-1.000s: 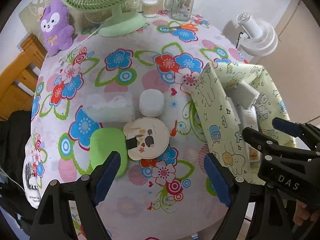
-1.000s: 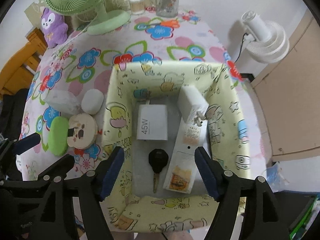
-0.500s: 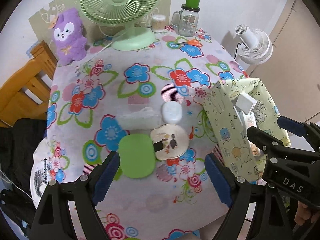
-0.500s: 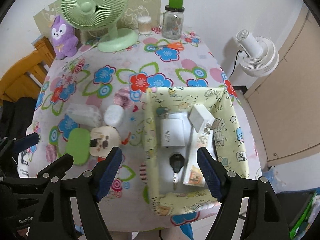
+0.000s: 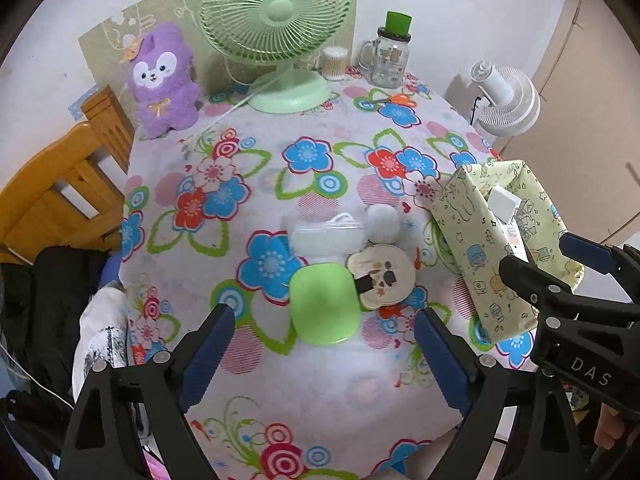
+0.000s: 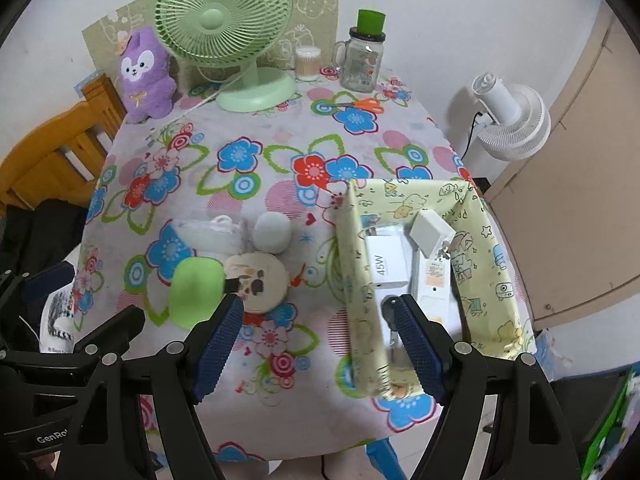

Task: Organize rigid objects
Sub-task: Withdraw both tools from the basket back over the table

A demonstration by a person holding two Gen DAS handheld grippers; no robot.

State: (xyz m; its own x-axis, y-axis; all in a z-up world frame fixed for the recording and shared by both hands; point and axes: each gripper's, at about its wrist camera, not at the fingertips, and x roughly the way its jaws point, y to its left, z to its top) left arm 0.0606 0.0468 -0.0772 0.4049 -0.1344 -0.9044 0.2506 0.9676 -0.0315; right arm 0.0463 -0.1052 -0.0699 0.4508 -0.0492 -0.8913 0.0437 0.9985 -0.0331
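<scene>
Both tools, left tool (image 5: 320, 356) and right tool (image 6: 318, 334), are spread, nothing held; green case (image 5: 323, 303) looks light, slick, best pinched across its short sides.

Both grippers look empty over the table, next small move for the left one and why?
Probably lower the left gripper onto the green case. It sits open and empty right above it, and the case, round wooden piece and white puck are outside the yellow fabric box, which holds chargers and a key.
</scene>
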